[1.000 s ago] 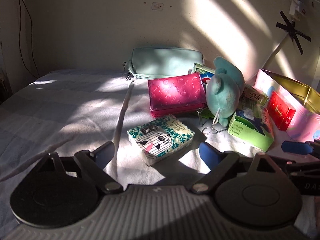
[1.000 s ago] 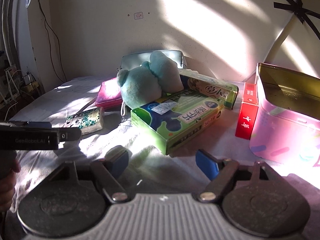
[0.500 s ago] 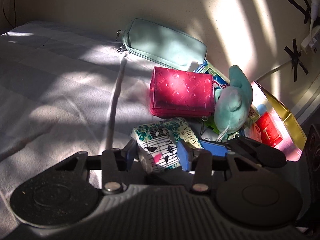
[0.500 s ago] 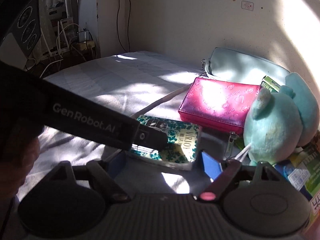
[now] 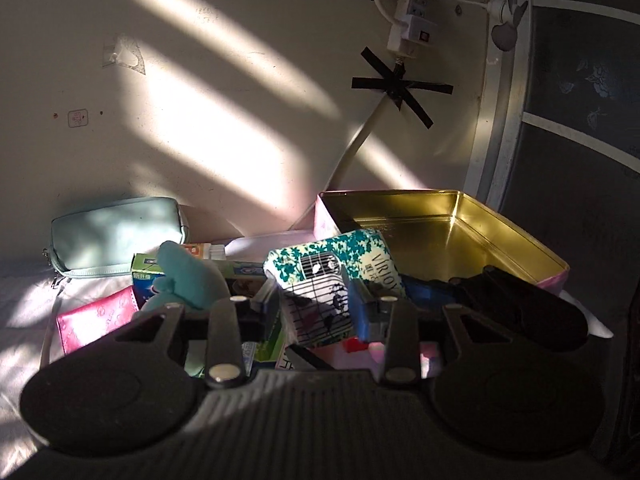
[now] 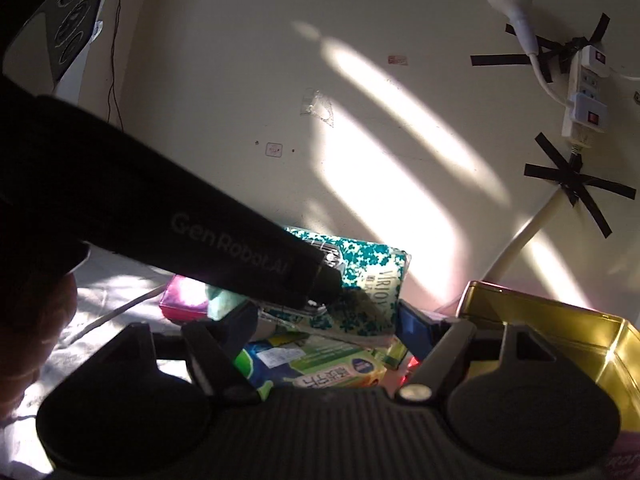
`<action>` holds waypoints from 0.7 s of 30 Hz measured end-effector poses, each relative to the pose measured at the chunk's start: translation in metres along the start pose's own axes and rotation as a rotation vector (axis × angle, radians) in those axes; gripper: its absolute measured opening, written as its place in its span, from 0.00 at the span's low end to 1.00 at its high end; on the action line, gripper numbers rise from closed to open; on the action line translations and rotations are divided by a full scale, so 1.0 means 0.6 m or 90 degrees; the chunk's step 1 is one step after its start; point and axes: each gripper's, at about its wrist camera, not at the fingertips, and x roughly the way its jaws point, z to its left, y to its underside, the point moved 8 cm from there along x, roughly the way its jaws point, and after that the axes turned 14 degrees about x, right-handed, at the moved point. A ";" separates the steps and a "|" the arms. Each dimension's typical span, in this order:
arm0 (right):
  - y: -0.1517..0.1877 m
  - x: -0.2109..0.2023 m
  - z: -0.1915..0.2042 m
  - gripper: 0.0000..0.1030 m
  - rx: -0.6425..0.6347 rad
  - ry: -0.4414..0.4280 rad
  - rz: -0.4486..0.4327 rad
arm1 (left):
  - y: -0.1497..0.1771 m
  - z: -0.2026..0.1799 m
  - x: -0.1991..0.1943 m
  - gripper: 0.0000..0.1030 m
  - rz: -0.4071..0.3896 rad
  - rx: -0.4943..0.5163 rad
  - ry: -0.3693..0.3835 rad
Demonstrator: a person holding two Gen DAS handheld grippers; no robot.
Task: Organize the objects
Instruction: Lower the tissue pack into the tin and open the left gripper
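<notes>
1. Left gripper (image 5: pixel 314 306): jaws closed on the green-and-white floral tissue pack with a birdcage print (image 5: pixel 332 280), which is held clear of the bed, tilted, above the other items; the same pack shows in the right wrist view (image 6: pixel 368 280), partly hidden by the left gripper's black body.
2. Right gripper (image 6: pixel 326 324): jaws spread wide and holding nothing; its blue fingertips (image 6: pixel 412 318) sit just beside the lifted pack. In the left wrist view a blue pad and dark finger of this gripper appear just to the right of the pack, in front of the tin.
3. Open rectangular tin with gold interior and pink outer wall (image 5: pixel 512 236): stands to the right of the pack, near it; also seen at the lower right of the right wrist view (image 6: pixel 608 344).
4. Teal plush toy (image 5: pixel 188 276): lies below and left of the pack, partly masked by the gripper frame.
5. Green-and-blue cardboard carton with printed characters (image 6: pixel 320 368): lies directly beneath the pack.
6. Glossy pink wallet (image 5: pixel 94 318): lies on the white bed sheet (image 5: pixel 24 300) at far left.
7. Pale mint zip pouch (image 5: pixel 116 236): leans against the cream wall (image 5: pixel 200 140) behind the pile.
8. White power strip (image 5: pixel 412 12): fixed on the wall above, with black tape crosses (image 5: pixel 400 88) over its cable.
</notes>
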 end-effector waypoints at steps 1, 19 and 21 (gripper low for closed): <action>-0.004 -0.002 -0.039 0.73 0.015 0.029 -0.005 | -0.009 -0.020 0.015 0.39 -0.001 0.011 0.008; 0.014 0.009 -0.314 0.98 0.237 0.251 -0.023 | -0.075 -0.129 0.189 0.75 0.043 0.067 -0.124; 0.013 0.011 -0.315 0.98 0.238 0.253 -0.021 | -0.069 -0.122 0.190 0.75 0.051 0.061 -0.133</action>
